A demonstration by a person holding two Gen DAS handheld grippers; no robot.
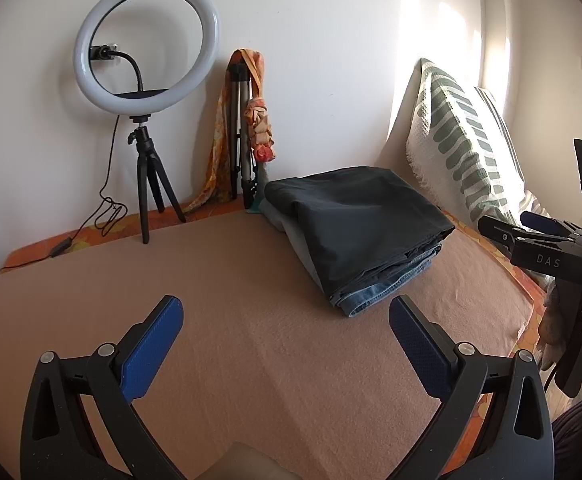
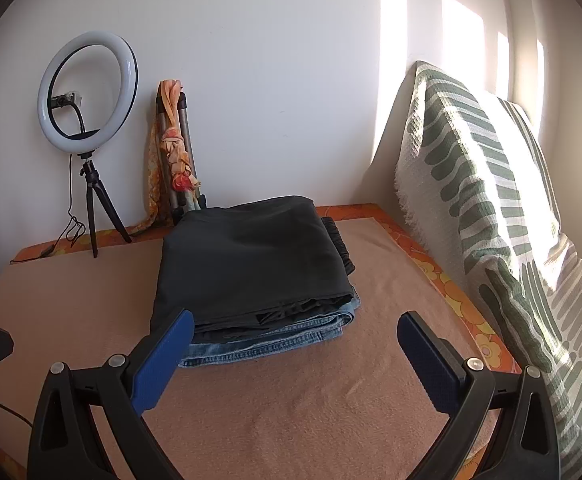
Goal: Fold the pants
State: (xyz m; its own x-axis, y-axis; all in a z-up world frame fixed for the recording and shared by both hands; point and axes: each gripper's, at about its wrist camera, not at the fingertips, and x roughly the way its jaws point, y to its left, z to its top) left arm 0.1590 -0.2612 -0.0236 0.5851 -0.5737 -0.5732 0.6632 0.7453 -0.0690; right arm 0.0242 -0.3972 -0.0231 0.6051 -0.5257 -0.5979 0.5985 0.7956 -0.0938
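Two grippers nearest, both held above the tan blanket [image 2: 311, 400]: left gripper [image 1: 285, 314] with jaws spread wide, gripping nothing; right gripper [image 2: 295, 334] likewise agape and empty. Beyond, toward the far edge, folded dark pants [image 2: 251, 264] stacked on folded jeans [image 2: 267, 344]. Farthest, by the wall, ring light [image 1: 145, 42] at the far left corner.

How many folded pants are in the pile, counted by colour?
Dark grey pants: 1
Blue jeans: 1
Light grey pants: 1, showing only at the pile's left side in the left wrist view
Total: 3 that I can tell apart; more could be hidden inside the pile.
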